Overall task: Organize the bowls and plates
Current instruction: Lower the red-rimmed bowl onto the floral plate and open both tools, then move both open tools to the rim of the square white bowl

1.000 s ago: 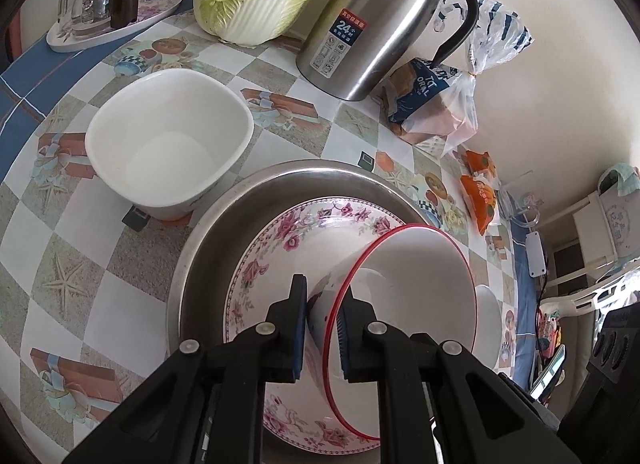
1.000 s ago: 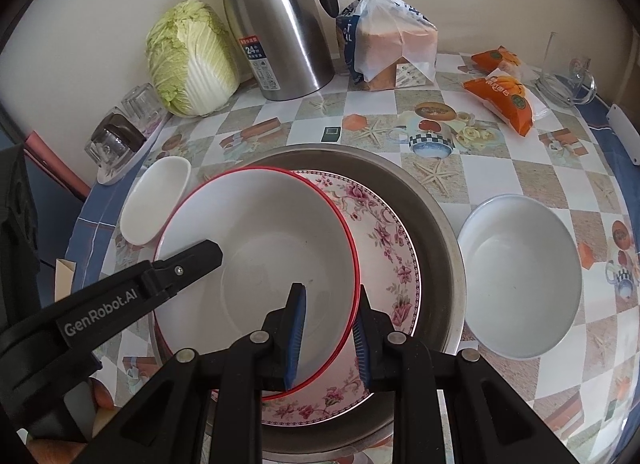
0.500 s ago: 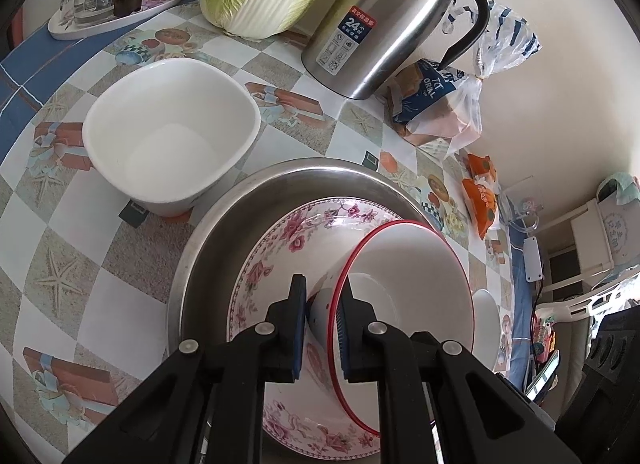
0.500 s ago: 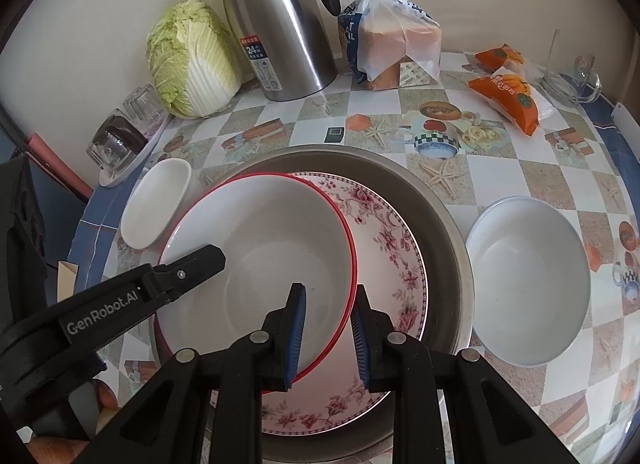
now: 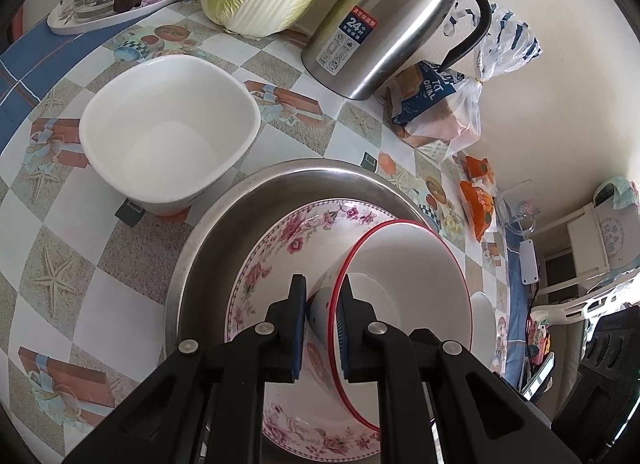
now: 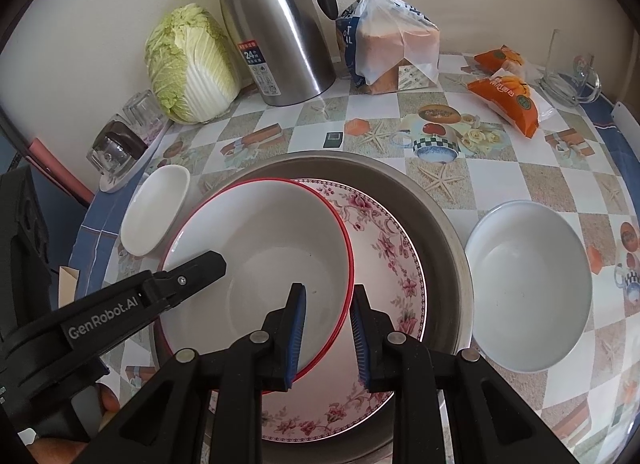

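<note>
Red-rimmed bowl (image 5: 404, 296) tilted steeper, both jaws still clamped

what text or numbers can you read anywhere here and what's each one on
"GenRobot.AI": arm of the left gripper.
"24": label on the steel thermos jug; the small print under it is unreadable.
"TCT ORIAL", partly hidden: bread bag.
Print on the orange snack packets: too blurred.

The left gripper (image 5: 323, 330) points steeply down, its two pads clamped on the rim of the red-rimmed bowl (image 5: 416, 288). The right gripper (image 6: 327, 338) also angles steeply down, jaws narrowly parted astride that bowl's opposite rim, whether pressing cannot be told.
</note>
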A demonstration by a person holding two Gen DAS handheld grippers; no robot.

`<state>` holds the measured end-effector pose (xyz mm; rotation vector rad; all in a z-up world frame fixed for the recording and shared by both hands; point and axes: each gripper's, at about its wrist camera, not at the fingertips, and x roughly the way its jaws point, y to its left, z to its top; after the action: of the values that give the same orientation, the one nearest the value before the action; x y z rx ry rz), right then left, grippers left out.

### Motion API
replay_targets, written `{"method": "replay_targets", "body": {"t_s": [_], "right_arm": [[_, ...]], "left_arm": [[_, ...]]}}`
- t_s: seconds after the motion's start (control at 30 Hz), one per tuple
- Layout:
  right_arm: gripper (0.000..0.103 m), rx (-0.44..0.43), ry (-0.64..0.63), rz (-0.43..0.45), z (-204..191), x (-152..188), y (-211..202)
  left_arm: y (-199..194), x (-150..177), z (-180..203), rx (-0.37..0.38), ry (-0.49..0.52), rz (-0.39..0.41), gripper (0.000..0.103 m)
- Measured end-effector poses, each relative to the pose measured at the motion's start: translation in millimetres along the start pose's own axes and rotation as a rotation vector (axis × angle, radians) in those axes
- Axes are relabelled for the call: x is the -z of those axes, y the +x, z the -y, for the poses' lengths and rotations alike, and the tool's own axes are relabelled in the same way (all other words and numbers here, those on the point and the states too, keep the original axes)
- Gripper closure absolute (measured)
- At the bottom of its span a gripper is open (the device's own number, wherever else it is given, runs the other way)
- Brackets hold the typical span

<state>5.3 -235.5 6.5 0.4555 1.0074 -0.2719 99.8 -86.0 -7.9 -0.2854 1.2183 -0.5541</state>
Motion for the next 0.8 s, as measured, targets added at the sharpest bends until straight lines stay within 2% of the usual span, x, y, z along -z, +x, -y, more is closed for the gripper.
{"method": "replay_targets", "body": {"t_s": [0.2, 0.53, 0.6, 0.67, 0.73, 0.8], "right_arm": [[0.079, -0.004, 0.002, -0.003, 0.0, -0.7, -0.3], [0.079, 0.043, -0.042, 0.067, -7.2, -7.8, -23.1], [0.077, 0.051, -0.053, 0.078, -9.3, -9.0, -28.0], [0.072, 0.058, -0.059, 0.086, -10.6, -9.6, -31.1], [0.062, 0.067, -0.064, 0.091, -11.3, -9.7, -32.6], [0.057, 0.073, -0.069, 0.092, -11.9, -9.9, -33.0]], "left_arm": [[-5.2, -0.6, -1.5, 0.010, -0.001, 0.006, 0.090], [-30.5, -5.4, 7.7, -0.040, 0.058, 0.058, 0.088], [-37.9, -6.4, 9.7, -0.066, 0.075, 0.083, 0.081], [-43.7, -7.5, 9.1, -0.087, 0.076, 0.105, 0.064], [-48.1, -8.8, 6.9, -0.097, 0.072, 0.117, 0.063], [-50.8, -10.1, 2.8, -0.113, 0.058, 0.123, 0.058]]}}
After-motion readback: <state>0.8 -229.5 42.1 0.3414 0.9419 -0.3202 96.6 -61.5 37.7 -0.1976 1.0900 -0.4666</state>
